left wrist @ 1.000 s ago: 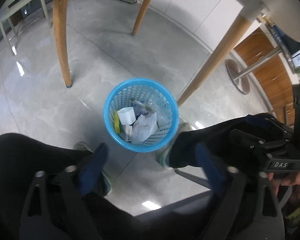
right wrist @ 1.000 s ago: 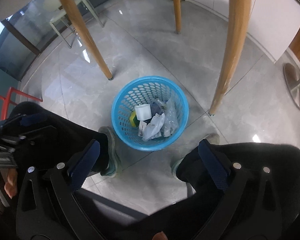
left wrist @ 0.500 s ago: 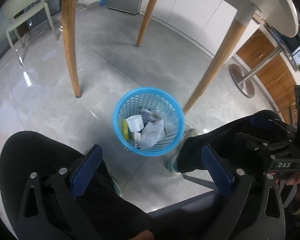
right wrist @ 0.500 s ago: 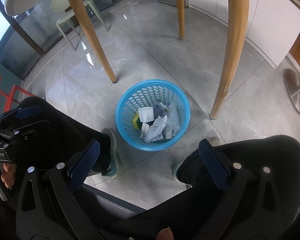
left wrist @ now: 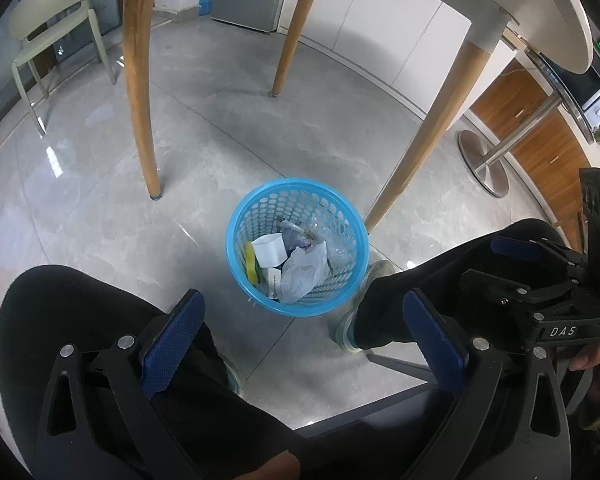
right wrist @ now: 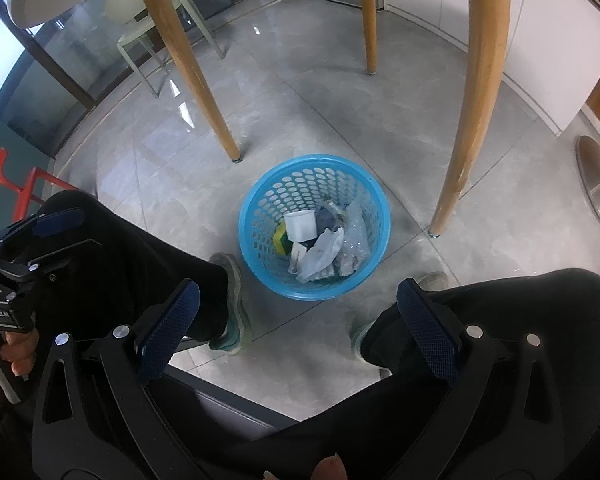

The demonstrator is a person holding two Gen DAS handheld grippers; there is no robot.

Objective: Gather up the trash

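Left wrist view: my left gripper [left wrist: 300, 322] hangs released, nothing betw. its blue pads, above my knees. Blue basket [left wrist: 240, 256] stands on the grey floor [left wrist: 100, 220] betw. my shoes, holding trash [left wrist: 300, 268]: white paper, clear plastic, sth yellow, possibly a sponge.

Right wrist view: my right gripper [right wrist: 300, 320] also released, empty, near side of basket [right wrist: 256, 184]. Table leg [right wrist: 470, 120] just right of basket.

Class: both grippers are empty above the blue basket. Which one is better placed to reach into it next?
Hard to separate: left gripper and right gripper both hang open, basket centred ahead. Marginally right, whose view shows it slightly nearer.
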